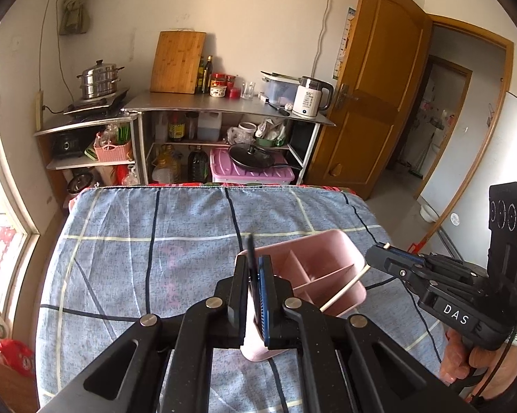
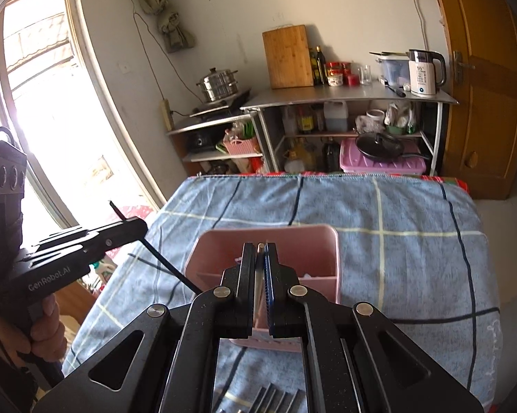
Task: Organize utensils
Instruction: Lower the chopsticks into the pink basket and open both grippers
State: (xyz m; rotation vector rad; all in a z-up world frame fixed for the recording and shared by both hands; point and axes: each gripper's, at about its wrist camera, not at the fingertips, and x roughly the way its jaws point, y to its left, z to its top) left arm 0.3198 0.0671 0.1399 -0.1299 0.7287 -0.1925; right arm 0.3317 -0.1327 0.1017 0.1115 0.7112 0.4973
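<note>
A pink utensil caddy [image 1: 313,268] with several compartments stands on the blue checked cloth; it also shows in the right wrist view [image 2: 268,251]. My left gripper [image 1: 255,268] is shut on a black chopstick [image 1: 251,251], held just left of the caddy; the chopstick also shows in the right wrist view [image 2: 170,265]. My right gripper [image 2: 261,251] is shut on a pale chopstick [image 2: 259,275] above the caddy; its lower end slants over the caddy's front in the left wrist view [image 1: 344,290].
The table [image 2: 413,241] is covered by the blue cloth. Several metal utensils [image 2: 268,397] lie near its front edge. Behind stand steel shelves [image 1: 224,110] with pots, bottles and a kettle. A wooden door [image 1: 372,86] is at the right.
</note>
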